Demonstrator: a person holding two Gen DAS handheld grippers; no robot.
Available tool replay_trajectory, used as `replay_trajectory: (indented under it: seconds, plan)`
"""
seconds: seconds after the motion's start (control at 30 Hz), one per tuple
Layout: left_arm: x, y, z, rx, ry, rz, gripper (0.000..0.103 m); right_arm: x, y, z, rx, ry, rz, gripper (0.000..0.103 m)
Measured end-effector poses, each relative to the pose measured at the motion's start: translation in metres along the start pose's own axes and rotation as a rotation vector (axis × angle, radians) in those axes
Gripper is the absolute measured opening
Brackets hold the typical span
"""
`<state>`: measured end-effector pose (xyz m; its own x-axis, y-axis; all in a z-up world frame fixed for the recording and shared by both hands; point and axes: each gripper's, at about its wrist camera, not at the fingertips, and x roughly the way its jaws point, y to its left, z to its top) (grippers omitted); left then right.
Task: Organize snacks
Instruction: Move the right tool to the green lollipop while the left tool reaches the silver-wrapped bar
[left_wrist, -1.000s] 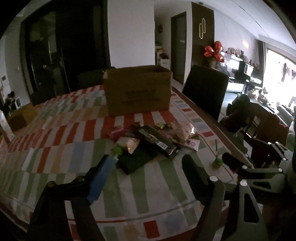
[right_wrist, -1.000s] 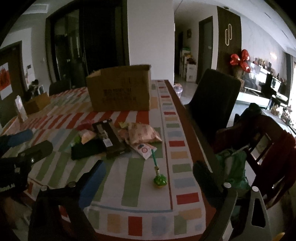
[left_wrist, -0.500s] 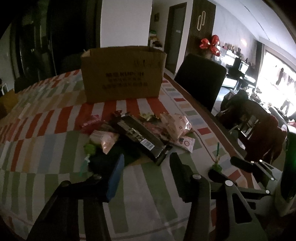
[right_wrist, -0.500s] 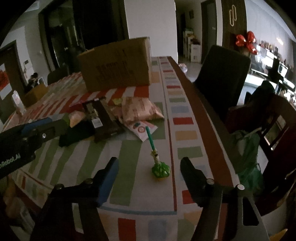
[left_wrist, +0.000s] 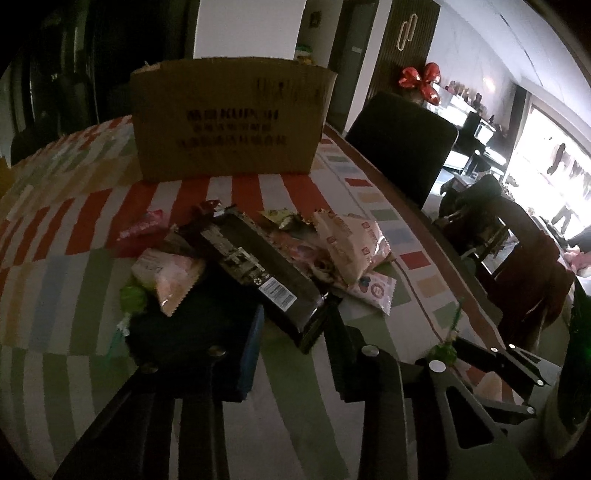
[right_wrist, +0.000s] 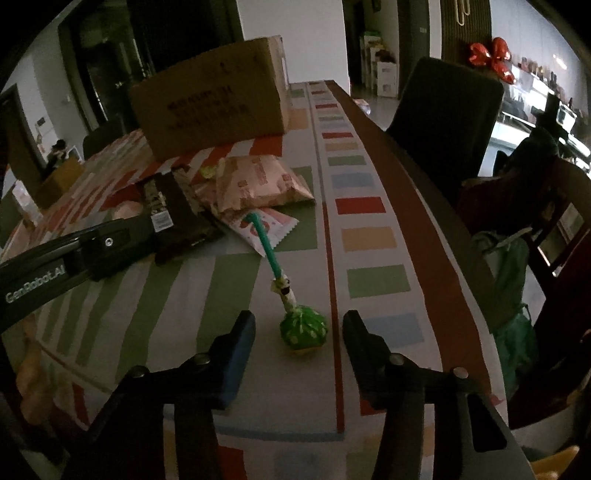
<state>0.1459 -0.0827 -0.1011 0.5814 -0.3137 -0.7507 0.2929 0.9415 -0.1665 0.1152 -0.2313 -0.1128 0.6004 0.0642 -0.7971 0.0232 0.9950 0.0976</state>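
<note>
Striped cloth covers your counter (right_wrist: 229, 280); one cardboard box (left_wrist: 229, 118) stands behind one heap of crinkly snack packets (left_wrist: 258, 258). Your left tongs (left_wrist: 295, 343) are closing, unclenched, at the heap's near edge. Your right tongs (right_wrist: 299, 332) are closing around one green lollipop (right_wrist: 303, 326), pads clear.

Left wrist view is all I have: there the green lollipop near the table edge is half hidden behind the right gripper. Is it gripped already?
Observer: Not yet. In the right wrist view the green lollipop lies with its head between the closing jaws of the right gripper, and neither pad touches it.
Operator: Where does its stick point?
Observer: Away from the gripper. Its tip reaches the pink-and-white sachet.
</note>
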Motion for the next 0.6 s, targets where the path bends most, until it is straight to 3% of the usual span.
replay_trajectory:
  seconds: [0.13,0.33,0.6]
  plan:
    - [0.010,0.005,0.003,-0.015,0.015,-0.007,0.032,0.002,0.001,0.003,-0.008,-0.004,-0.011,0.043]
    - [0.022,0.013,0.005,-0.052,0.036,-0.032,0.029,0.008,0.007,0.010,-0.036,-0.006,-0.005,0.026]
    - [0.035,0.025,0.007,-0.126,0.075,-0.094,0.025,0.016,0.019,0.023,-0.050,-0.019,0.050,0.026]
